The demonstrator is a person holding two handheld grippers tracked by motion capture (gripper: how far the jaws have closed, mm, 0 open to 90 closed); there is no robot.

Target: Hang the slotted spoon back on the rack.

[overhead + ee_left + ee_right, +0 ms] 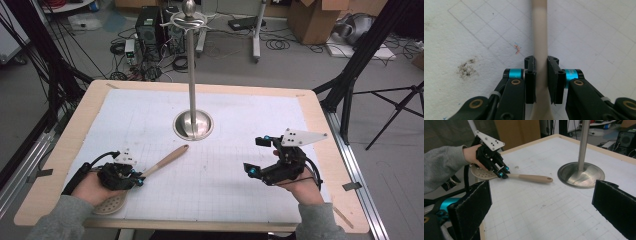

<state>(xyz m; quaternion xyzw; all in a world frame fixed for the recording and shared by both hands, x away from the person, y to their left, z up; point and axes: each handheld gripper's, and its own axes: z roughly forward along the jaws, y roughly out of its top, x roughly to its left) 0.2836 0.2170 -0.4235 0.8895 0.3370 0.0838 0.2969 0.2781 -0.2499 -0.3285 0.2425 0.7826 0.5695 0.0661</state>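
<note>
spoon (pixel 160 162): lies flat at the near left of the table (pixel 320 150), handle pointing far and right toward the pole stand (pixel 193 125) | my left gripper (pixel 541 75): low, jaws pinching the handle near the bowl | my right gripper (pixel 260 156): near right, wide, holding nothing, well apart from spoon
</note>
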